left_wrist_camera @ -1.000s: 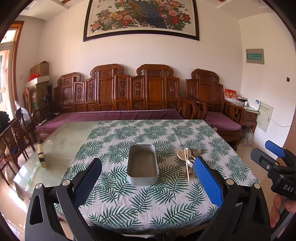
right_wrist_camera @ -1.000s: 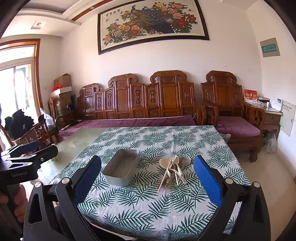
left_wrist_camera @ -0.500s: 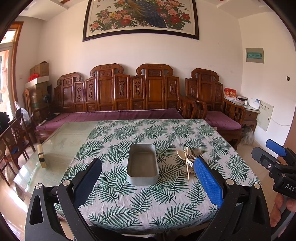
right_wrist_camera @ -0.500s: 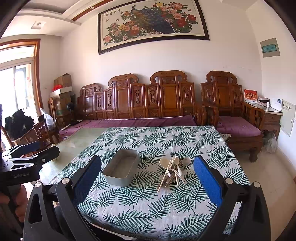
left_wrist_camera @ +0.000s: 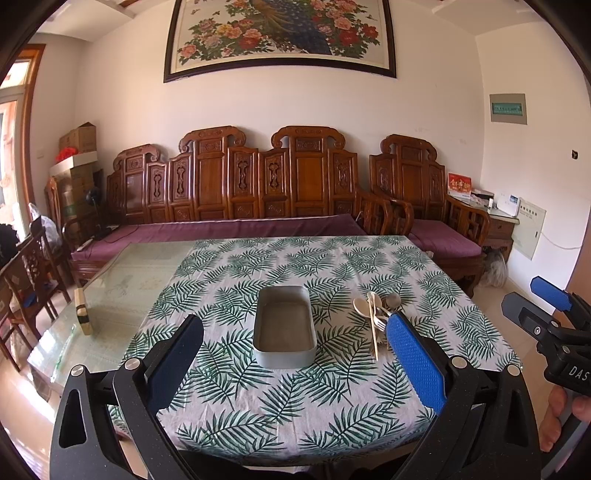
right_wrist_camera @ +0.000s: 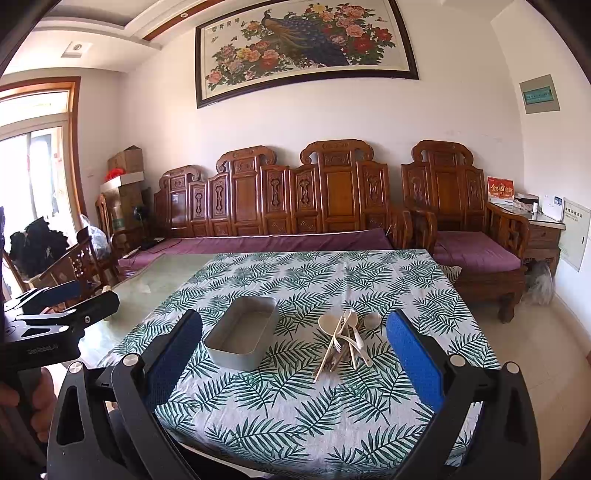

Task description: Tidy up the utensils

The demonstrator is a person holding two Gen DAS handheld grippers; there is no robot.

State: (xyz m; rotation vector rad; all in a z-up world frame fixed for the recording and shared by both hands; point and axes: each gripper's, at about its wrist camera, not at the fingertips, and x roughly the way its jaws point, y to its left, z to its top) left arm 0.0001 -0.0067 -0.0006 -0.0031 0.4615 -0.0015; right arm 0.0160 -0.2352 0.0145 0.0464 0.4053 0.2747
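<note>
- Left gripper [left_wrist_camera: 293, 363] and right gripper [right_wrist_camera: 293, 363]: both spread wide, blue-padded fingers holding nothing, hovering at the near table edge
- Loose pile of cream plastic spoons, forks and chopsticks [right_wrist_camera: 345, 341] lies tangled on the cloth, just right of the empty grey rectangular metal tin [right_wrist_camera: 242, 338]
- Risk, as judged: crossed pieces may lift together or scatter when one is pinched; thin chopsticks could slip from the pads
- Risk: the light tin may skid if nudged; the cloth may bunch
- Green palm-leaf tablecloth [left_wrist_camera: 332, 266] covers the right part of a glass-topped table [left_wrist_camera: 147, 266]
- Beyond: carved wooden bench with purple cushions [left_wrist_camera: 236, 221], peacock painting [left_wrist_camera: 280, 35] above
</note>
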